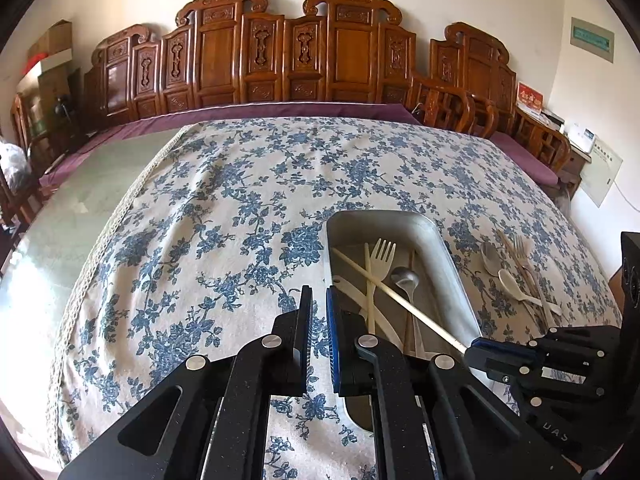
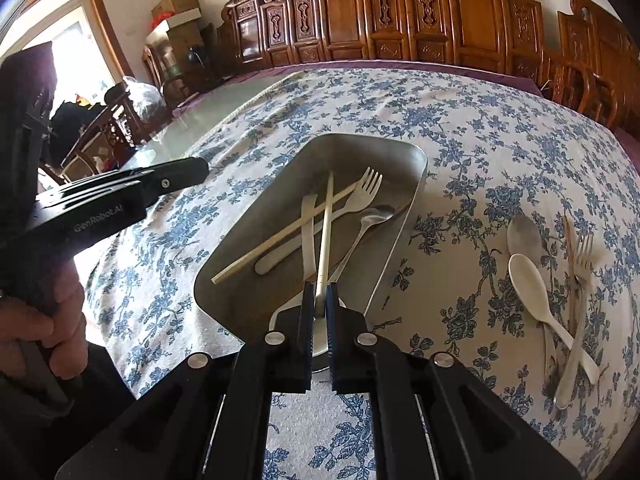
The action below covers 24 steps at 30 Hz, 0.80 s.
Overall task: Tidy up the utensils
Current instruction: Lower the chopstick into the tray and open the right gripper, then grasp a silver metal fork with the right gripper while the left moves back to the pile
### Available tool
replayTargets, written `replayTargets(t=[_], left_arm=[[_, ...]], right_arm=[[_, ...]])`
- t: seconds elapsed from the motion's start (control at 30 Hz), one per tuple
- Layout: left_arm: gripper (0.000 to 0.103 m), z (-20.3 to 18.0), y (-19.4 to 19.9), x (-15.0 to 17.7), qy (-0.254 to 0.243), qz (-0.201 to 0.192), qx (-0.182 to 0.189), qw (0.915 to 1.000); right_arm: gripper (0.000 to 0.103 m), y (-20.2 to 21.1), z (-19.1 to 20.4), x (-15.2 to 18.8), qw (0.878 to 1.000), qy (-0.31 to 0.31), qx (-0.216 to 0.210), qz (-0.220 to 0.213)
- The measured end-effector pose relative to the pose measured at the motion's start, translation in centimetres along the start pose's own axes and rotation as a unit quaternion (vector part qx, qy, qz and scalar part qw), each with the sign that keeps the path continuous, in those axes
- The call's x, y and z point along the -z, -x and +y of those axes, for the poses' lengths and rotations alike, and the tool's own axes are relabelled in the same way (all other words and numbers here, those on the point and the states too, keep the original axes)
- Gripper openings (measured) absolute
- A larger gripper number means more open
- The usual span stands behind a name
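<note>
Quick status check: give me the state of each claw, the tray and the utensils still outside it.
Right claw: shut on a white chopstick, over the tray.
Left claw: shut, empty.
Metal tray: holds several utensils, crossed.
Utensils on cloth: spoons and forks, piled, not yet in the tray.

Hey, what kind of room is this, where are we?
Probably a home dining or living room: a big table under a blue flowered tablecloth, carved wooden chairs along the wall, and a metal tray holding cutlery.
</note>
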<state>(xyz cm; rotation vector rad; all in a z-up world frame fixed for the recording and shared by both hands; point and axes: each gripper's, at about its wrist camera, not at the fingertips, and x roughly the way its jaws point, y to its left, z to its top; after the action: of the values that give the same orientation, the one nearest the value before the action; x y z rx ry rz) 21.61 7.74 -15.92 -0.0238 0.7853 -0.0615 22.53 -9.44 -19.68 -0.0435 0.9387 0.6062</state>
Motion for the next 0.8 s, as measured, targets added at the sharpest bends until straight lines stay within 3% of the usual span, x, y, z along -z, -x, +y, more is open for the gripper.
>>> replayTargets(t=[0.3,0.53,0.67,0.73,0.8], left_arm=[[0.006,-1.4,0.0,-0.2,-0.01,-0.003,0.007,0.9999],[0.006,-2.0,0.0,-0.2,-0.009,-0.001,0.017,0.9998],[0.024,-3.4,0.2,-0.3,-0.016,-0.008,0.029,0.9994],[0.025,-4.4,0.3,-0.3,-0.023,-0.009,0.038,0.999],[0.035,-5.5,0.3,-0.3,-0.032,-0.012,0.045,0.9984]], right_arm=[[0.009,1.1,-0.5,-0.1,1.0,0.003,-0.024,-0.01],[0.009,2.9,-1.6,-0.3,0.999,0.009,-0.019,-0.032],[0.009,5.0,-4.5,-0.6,0.999,0.013,0.018,-0.046],[0.009,6.1,-6.5,-0.7,0.998,0.012,0.044,-0.05],[0.009,6.7,-8.6,-0.6,0.996,0.006,0.065,-0.053]])
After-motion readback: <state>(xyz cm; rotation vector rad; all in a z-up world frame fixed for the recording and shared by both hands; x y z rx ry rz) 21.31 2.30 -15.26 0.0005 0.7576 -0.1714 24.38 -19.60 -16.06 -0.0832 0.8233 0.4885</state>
